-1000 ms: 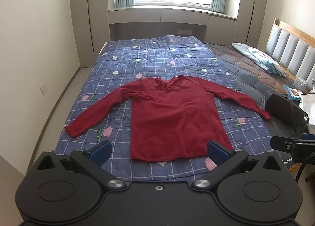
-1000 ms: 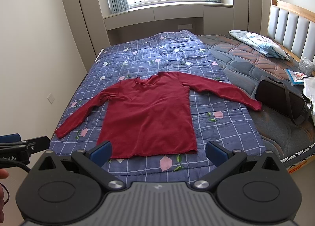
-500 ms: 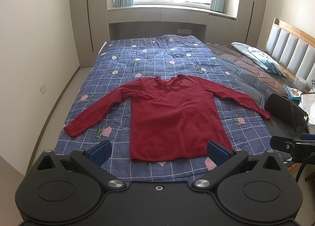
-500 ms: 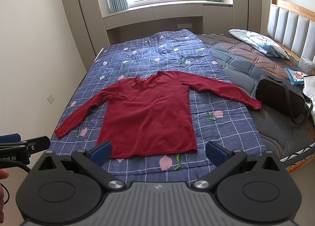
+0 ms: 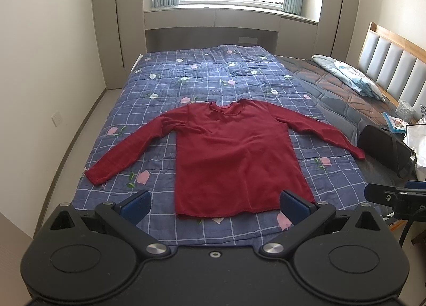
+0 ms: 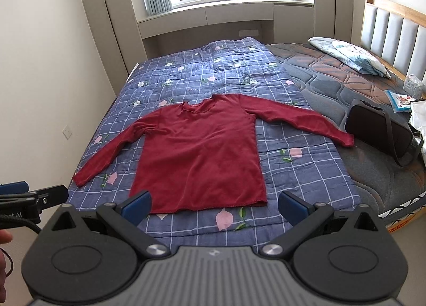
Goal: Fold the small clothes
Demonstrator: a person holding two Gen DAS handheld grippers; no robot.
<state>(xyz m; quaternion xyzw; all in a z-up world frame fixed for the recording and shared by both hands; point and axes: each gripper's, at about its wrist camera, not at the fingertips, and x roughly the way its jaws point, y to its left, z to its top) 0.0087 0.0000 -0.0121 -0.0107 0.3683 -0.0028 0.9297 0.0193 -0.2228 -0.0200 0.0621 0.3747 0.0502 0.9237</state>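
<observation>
The left gripper [image 5: 214,202] is hovering above the near edge of the bed, its two blue-padded fingers [image 5: 134,203] spread wide apart and gripping nothing. The right gripper [image 6: 214,203] is hanging beside it at much the same height, jaws likewise fully parted and empty; neither one is touching the fabric below. Each gripper is showing up at the edge of the other's view as a dark bracket with a blue pad.

The red long-sleeved shirt [image 5: 234,154] is lying flat and face up on the quilt [image 5: 213,77], collar pointing toward the window, hem nearest the grippers, both sleeves spreading outward and slanting down. The knit is looking soft and matte, with shallow wrinkles running across the chest and a bunched crease at the left armpit. The right cuff is reaching just past the quilt's edge onto the mattress [image 6: 332,71].

The quilt is blue, gridded with white lines and dotted with pink flowers, and it is covering the left part of the bed. The bare mattress beside it is showing a wavy stitched pattern in grey and brown. A dark, boxy bag [image 6: 383,133] with a strap is sitting on the mattress near that cuff, closed, its contents hidden. A pale patterned pillow [image 6: 348,54] is resting by the padded headboard [image 6: 394,23].
</observation>
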